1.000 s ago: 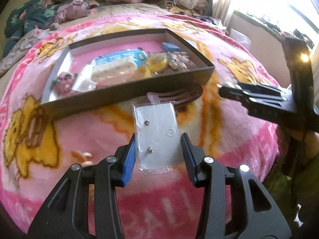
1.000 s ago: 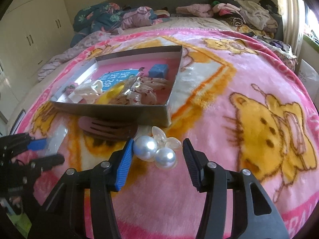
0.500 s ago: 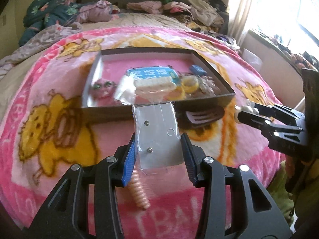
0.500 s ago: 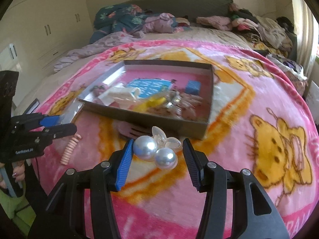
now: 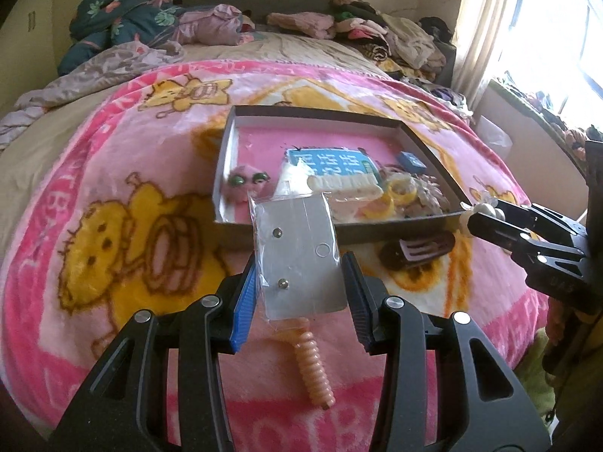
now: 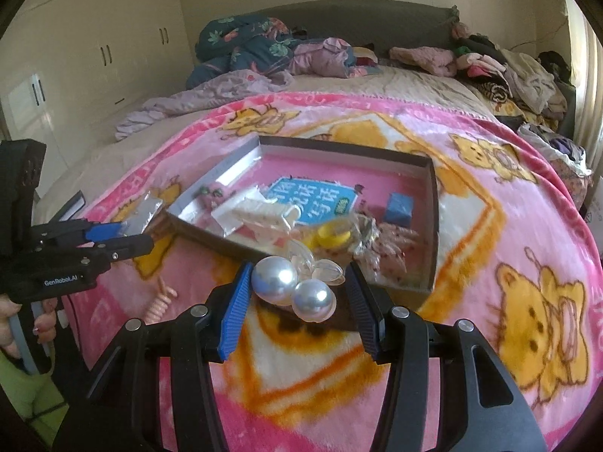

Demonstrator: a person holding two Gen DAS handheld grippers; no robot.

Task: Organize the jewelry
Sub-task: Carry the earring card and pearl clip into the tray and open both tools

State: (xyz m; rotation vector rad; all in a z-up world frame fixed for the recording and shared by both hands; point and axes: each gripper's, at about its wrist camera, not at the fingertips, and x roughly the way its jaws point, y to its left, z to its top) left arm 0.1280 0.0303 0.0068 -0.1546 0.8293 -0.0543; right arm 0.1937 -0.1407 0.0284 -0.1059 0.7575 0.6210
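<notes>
The earring card (image 5: pixel 299 254) in its clear bag hides part of the peach spiral hair tie (image 5: pixel 314 374) on the bed. The left tool (image 5: pixel 299 293) pinches this card by its edges, in front of the box (image 5: pixel 377 228). The right tool (image 6: pixel 297 299) grips the pearl clip (image 6: pixel 294 288) above the box's near corner.

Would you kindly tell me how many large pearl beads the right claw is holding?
2: both between the right claw's fingers, one pearl against the blue pad, the other lower and nearer the middle. None seems hidden.

A pink blanket (image 5: pixel 113 173) carries yellow cartoon bears. The dark box (image 5: pixel 377 231) has a pink floor and holds a blue printed card (image 5: pixel 331 162), a yellow ring (image 5: pixel 401 190) and a blue cube (image 6: pixel 398 209). A peach spiral hair tie (image 5: pixel 314 373) lies outside.
</notes>
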